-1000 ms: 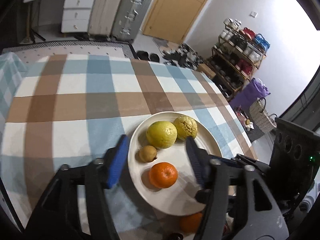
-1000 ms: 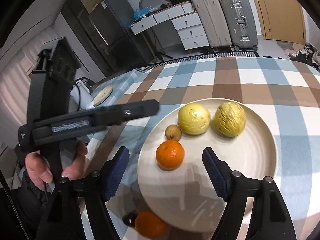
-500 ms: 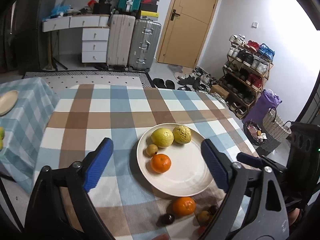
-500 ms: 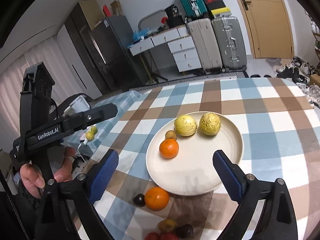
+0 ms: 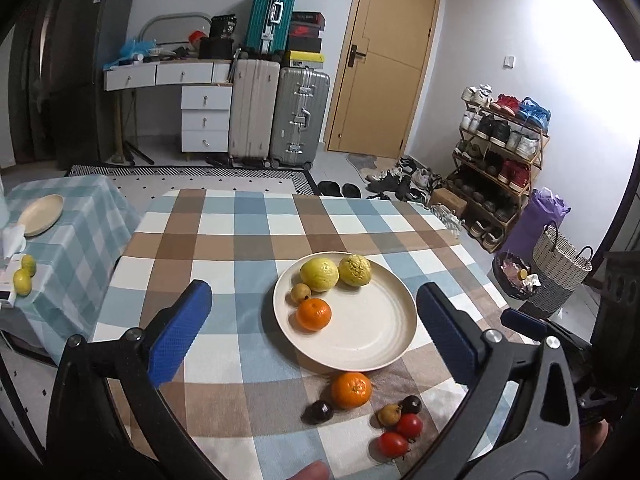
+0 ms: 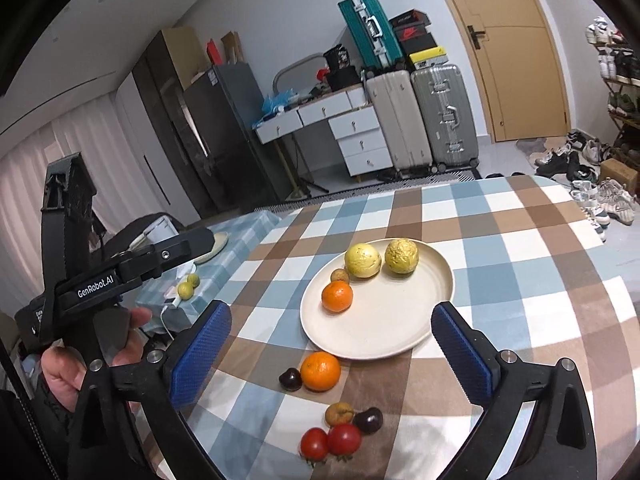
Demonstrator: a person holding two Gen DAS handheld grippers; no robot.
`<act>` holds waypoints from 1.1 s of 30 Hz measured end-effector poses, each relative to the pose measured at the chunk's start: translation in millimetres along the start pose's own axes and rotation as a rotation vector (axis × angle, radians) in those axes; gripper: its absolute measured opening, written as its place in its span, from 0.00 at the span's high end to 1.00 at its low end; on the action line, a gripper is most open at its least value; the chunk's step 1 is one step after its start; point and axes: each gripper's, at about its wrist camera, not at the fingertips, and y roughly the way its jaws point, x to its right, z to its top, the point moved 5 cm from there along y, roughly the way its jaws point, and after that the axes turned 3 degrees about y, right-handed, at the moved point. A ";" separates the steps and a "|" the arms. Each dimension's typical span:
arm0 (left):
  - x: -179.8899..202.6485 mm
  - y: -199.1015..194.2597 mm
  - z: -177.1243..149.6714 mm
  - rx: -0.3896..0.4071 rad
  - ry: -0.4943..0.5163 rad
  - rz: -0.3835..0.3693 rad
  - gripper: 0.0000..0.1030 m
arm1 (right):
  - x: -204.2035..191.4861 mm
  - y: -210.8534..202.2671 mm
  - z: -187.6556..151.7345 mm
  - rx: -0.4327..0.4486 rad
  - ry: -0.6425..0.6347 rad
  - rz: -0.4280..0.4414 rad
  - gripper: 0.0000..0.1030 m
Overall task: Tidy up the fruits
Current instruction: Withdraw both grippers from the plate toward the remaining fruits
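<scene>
A cream plate [image 5: 372, 344] [image 6: 396, 328] on the checked table holds two yellow fruits [image 5: 320, 275] [image 6: 362, 260], a small brown fruit [image 5: 300, 292] and an orange [image 5: 314, 314] [image 6: 337, 296]. In front of the plate lie a second orange [image 5: 351, 390] [image 6: 320, 371], two dark plums [image 5: 319, 412] [image 6: 290, 379], a small brown fruit [image 6: 339, 414] and two red tomatoes [image 5: 400, 434] [image 6: 330, 442]. My left gripper [image 5: 312, 336] is open and empty, held above the table in front of the plate. My right gripper [image 6: 332, 352] is open and empty, above the loose fruit.
A side table with a green checked cloth [image 5: 80, 216] stands to the left, with a small plate [image 5: 40, 214] and two yellow-green fruits [image 5: 24, 276]. The left gripper's body [image 6: 100, 280] shows at the left of the right wrist view. Suitcases, drawers and a shoe rack stand beyond.
Both grippers have drawn back and up from the plate and their jaws have opened wider. The loose fruit in front of the plate has come into view.
</scene>
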 end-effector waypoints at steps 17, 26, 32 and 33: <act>26.5 -8.8 -80.6 -0.101 0.011 -0.026 0.01 | -6.9 -53.4 -48.8 0.026 -0.072 -0.127 0.00; 42.8 22.3 -128.4 -0.221 0.028 -0.065 0.01 | 5.4 -56.7 -71.2 0.010 -0.035 -0.134 0.00; 57.4 47.3 -157.7 -0.307 0.072 -0.090 0.01 | 18.8 -51.9 -81.6 -0.006 -0.016 -0.146 0.00; 59.2 52.9 -163.0 -0.326 0.077 -0.096 0.01 | 21.5 -50.8 -82.7 -0.009 -0.011 -0.148 0.00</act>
